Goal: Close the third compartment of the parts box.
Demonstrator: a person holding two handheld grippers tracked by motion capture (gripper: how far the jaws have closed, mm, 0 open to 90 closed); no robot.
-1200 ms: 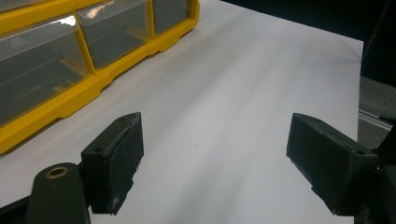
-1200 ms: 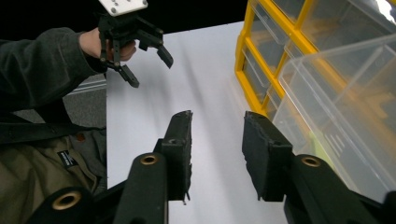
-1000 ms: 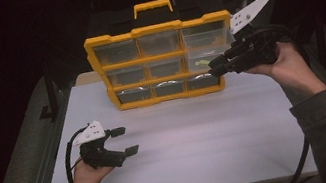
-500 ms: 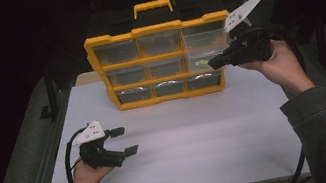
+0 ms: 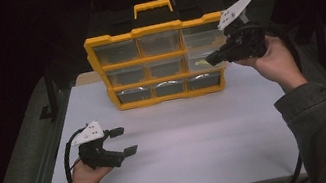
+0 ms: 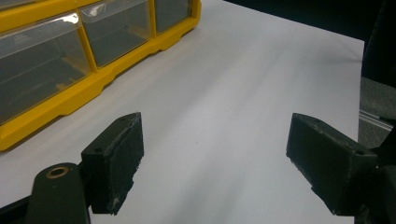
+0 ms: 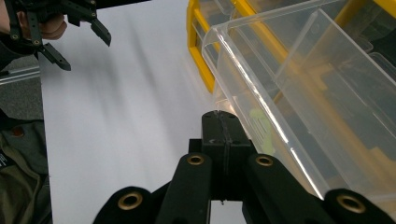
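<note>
Right gripper (image 7: 223, 122): jaws pressed together on front lip of clear drawer (image 7: 299, 79), middle-right slot of yellow organizer (image 5: 156, 64), likely to draw it out | Left gripper (image 5: 121, 140): spread, idle over table (image 5: 210, 139), well apart.

Open table in front, cabinet at the back

Free passage was left across the white table (image 5: 199, 136); the far side was blocked by the yellow drawer cabinet (image 5: 159, 64).

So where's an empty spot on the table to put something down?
The white table is bare between the left gripper and the sleeve, in front of the yellow organizer. It's crowded at the organizer's right, where the right gripper pinches a clear drawer.
</note>
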